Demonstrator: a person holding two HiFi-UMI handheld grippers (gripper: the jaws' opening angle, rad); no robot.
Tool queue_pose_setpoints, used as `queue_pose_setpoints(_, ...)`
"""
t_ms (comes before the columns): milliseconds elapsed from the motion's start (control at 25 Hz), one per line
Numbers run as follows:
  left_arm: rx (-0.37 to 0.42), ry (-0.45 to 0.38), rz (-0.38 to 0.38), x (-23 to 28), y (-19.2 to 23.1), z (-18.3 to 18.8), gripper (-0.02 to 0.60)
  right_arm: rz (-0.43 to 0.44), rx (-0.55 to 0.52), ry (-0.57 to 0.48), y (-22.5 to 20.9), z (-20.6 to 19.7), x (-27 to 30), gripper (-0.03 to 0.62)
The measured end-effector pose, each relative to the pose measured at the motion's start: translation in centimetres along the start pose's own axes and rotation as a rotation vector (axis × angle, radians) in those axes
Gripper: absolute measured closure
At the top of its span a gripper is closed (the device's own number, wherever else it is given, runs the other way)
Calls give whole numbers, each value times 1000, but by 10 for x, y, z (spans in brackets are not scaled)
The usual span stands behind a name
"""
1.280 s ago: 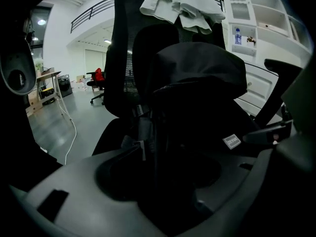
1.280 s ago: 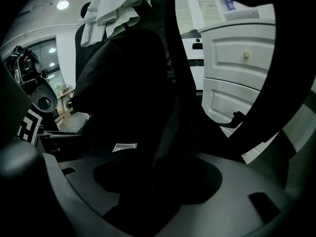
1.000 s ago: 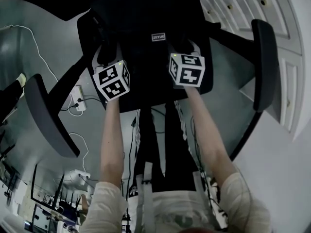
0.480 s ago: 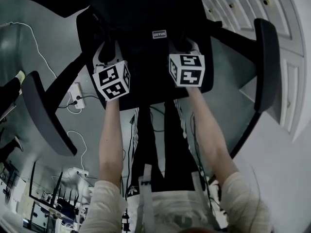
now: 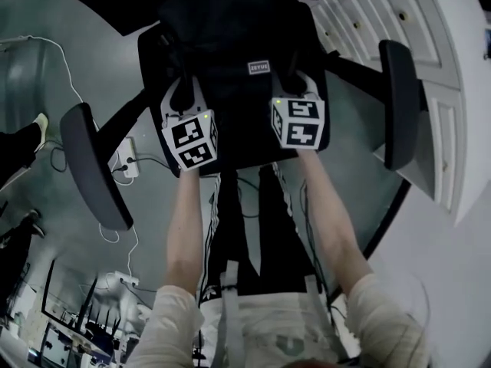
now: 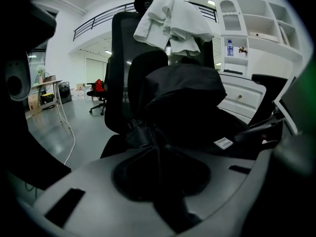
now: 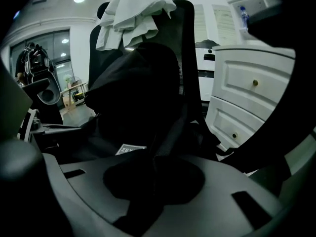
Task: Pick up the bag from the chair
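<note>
At the far left, over the grey floor (image 5: 46, 75), a thin white cable (image 5: 61, 60) runs to a white power strip (image 5: 126, 159). Next comes the curved dark left armrest (image 5: 96, 175) of the black office chair (image 5: 230, 6). The left gripper (image 5: 184, 90), with its black-and-white marker cube (image 5: 192, 140), points down at the near left part of the black fabric bag (image 5: 238, 90). Its jaws have just been closing and now pinch a black webbing strap (image 6: 157, 149) of the bag. The left gripper view shows that strap running from the dark bulk of the bag straight in between the jaws. The bag lies over the chair's seat between the two armrests, its upper part against the backrest. A small white label (image 5: 259, 67) sits at the middle of the bag's near face. Whether its underside presses on the seat cannot be made out. A crumpled white cloth (image 6: 173, 23) hangs over the top of the backrest above the bag. The right gripper (image 5: 291, 79), with its own marker cube (image 5: 298, 121), is on the bag's near right part, level with the left one. Its jaws have also just been closing and nip a second black strap (image 7: 165, 142), which rises from between them towards the bag. Further right is the right armrest (image 5: 400, 102), and beyond it a white cabinet with panelled drawers and small round knobs (image 5: 430, 60).
</note>
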State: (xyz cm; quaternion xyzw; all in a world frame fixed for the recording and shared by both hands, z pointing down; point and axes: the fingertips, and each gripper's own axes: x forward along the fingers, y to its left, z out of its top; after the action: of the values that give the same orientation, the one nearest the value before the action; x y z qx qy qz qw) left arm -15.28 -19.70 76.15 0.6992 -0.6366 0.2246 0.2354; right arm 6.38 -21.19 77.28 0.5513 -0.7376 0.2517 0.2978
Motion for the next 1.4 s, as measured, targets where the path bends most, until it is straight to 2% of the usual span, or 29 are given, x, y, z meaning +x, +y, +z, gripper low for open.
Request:
queue_pose_setpoints(160,-16,-29,6,-36,-5,27,518,-5,-17,-33,2,24,-36,517)
queue_pose_setpoints(480,43,-181,5,-92,0,130,518,-46,-5,-171,9,109,-101,522)
queue_pose_setpoints(720,52,-215,12,-153,1,171,520,-76,-10,-209,22,141,-165,522)
queue_pose_setpoints(1120,52,-311,46,-250,11,224,520,-47,-13,-273,54,185,-255,523)
queue_pose_setpoints(1400,54,-448,98,-301,16,284,520,-15,-52,-387,62,244,-303,523)
